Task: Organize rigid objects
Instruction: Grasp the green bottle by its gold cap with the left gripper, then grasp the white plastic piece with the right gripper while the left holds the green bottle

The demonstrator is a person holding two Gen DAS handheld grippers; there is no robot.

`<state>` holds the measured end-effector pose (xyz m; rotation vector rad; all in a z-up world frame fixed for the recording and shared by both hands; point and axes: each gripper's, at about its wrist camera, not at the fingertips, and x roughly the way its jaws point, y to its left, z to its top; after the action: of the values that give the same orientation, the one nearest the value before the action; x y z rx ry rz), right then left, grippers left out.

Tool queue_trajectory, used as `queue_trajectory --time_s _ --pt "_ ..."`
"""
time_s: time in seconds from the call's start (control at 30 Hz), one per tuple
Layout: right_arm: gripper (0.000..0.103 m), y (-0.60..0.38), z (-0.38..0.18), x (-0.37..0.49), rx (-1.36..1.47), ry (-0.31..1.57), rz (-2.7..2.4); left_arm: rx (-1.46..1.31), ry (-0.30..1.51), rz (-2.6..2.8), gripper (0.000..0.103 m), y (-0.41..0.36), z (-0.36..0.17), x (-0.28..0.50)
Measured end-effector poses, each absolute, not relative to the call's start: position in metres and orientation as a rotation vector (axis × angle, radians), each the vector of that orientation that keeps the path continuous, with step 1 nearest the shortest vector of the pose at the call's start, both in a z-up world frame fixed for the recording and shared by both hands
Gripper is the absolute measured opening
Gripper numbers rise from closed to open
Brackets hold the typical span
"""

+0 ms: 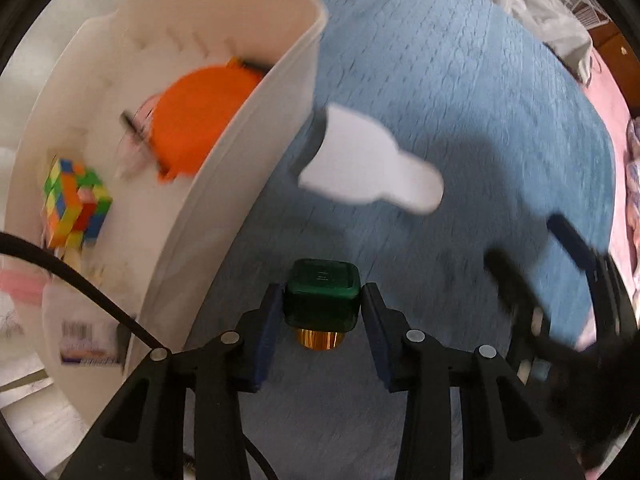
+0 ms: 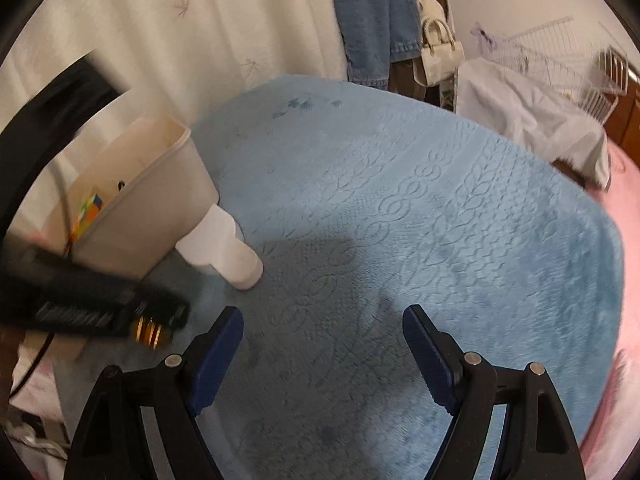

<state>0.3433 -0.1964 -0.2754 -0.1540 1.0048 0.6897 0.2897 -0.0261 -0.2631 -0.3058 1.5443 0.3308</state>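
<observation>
A small dark green bottle (image 1: 320, 300) with a gold cap (image 1: 320, 340) sits between the blue pads of my left gripper (image 1: 321, 294), which is shut on it just above the blue blanket (image 1: 460, 100). In the right wrist view the left gripper (image 2: 100, 304) is a black blur with the gold cap (image 2: 150, 332) showing. A white bottle (image 1: 368, 160) (image 2: 224, 248) lies on its side against the white bin (image 1: 260, 128) (image 2: 132, 216). The bin holds an orange object (image 1: 200, 120) and a colourful puzzle cube (image 1: 76, 200). My right gripper (image 2: 322, 320) is open over bare blanket, and it shows blurred (image 1: 532, 248) in the left wrist view.
A white cloth (image 2: 532, 120) and a wire basket (image 2: 552, 52) lie at the blanket's far right. Pink bedding (image 2: 616, 240) borders the right side. Jeans (image 2: 372, 20) and a white handbag (image 2: 438, 52) hang behind. A curtain (image 2: 180, 40) stands at the left.
</observation>
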Motion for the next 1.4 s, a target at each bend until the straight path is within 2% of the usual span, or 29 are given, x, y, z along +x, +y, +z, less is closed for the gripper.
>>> queue_trajectory --time_s 0.23,0.43,0.77,1.4 --pt "0.083 -0.185 -0.281 0.353 0.011 1.067 0.703 -0.303 1.565 0.302 0.043 -0.011 -0.235 0.251" --pt "0.083 -0.157 -0.284 0.352 0.098 1.106 0.737 -0.282 1.502 0.284 0.043 -0.002 -0.21 0.227" --pt "0.084 -0.116 -0.293 0.344 -0.01 1.147 0.673 -0.28 1.372 0.238 0.043 -0.011 -0.173 0.199" --pt "0.091 -0.066 -0.305 0.325 -0.249 1.06 0.487 -0.333 1.354 0.257 0.043 -0.002 -0.156 0.168"
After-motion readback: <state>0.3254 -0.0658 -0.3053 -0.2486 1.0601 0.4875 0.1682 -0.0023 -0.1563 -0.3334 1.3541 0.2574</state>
